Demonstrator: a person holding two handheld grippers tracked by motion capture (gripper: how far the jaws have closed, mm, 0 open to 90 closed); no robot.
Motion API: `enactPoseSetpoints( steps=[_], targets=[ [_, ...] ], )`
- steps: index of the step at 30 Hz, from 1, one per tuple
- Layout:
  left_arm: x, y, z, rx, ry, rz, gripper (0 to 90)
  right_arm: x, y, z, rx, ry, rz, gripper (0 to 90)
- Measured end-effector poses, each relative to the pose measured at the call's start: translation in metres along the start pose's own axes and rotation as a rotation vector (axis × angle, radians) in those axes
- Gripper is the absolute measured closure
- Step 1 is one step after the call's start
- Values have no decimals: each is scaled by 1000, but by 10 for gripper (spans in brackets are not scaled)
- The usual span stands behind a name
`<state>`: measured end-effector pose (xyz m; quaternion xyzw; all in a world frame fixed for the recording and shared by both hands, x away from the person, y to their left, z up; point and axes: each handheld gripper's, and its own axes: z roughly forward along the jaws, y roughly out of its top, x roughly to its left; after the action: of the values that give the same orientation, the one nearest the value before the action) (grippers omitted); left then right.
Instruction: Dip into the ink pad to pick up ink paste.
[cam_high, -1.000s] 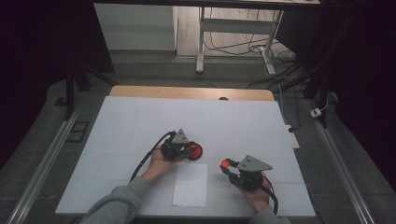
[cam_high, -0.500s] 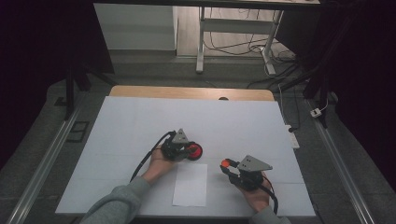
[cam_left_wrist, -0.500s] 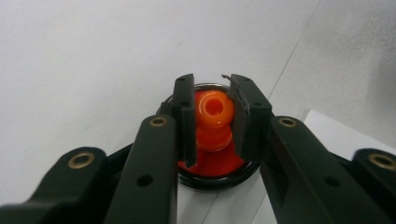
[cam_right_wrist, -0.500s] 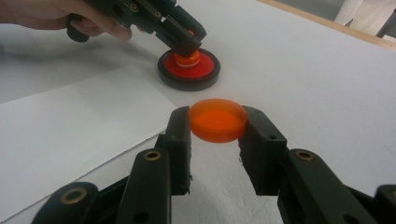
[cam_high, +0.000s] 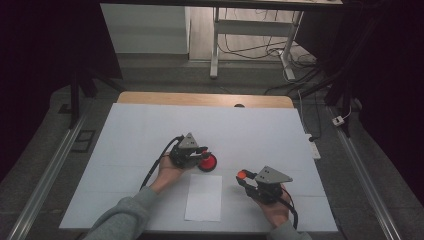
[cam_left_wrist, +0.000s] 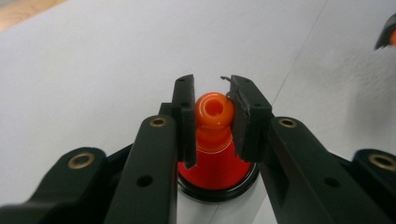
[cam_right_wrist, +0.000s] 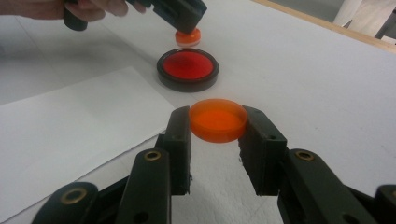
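Observation:
My left gripper (cam_left_wrist: 212, 100) is shut on a small orange stamp (cam_left_wrist: 214, 109) by its ringed knob. In the left gripper view a round red ink pad (cam_left_wrist: 219, 175) with a black rim lies right behind the stamp. From the right gripper view the stamp (cam_right_wrist: 187, 37) sits just beyond the pad (cam_right_wrist: 187, 69), under the left gripper (cam_right_wrist: 184, 23). My right gripper (cam_right_wrist: 217, 123) is shut on an orange round lid (cam_right_wrist: 218, 120), held a little above the table. In the high view the left gripper (cam_high: 196, 156) is beside the pad (cam_high: 208, 162), and the right gripper (cam_high: 246, 179) with the lid (cam_high: 242, 175) is nearer the front right.
A white paper sheet (cam_high: 204, 197) lies between the two hands near the table's front edge. The white tabletop (cam_high: 260, 130) stretches bare to the back, with a wooden strip (cam_high: 200, 99) along its far edge. Metal rails run along both sides.

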<state>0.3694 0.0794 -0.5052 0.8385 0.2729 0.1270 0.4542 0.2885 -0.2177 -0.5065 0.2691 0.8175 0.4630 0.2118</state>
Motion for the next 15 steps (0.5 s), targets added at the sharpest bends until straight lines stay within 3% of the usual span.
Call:
enactPoseSetpoints(
  steps=[4,15],
  targets=[
    [-2,2,-1,-1,-8,0,728,0,0,0,-1,-1,-2,642],
    [-2,-3,13,63,-6,2,728,0,0,0,1,-3,1,642]
  ],
)
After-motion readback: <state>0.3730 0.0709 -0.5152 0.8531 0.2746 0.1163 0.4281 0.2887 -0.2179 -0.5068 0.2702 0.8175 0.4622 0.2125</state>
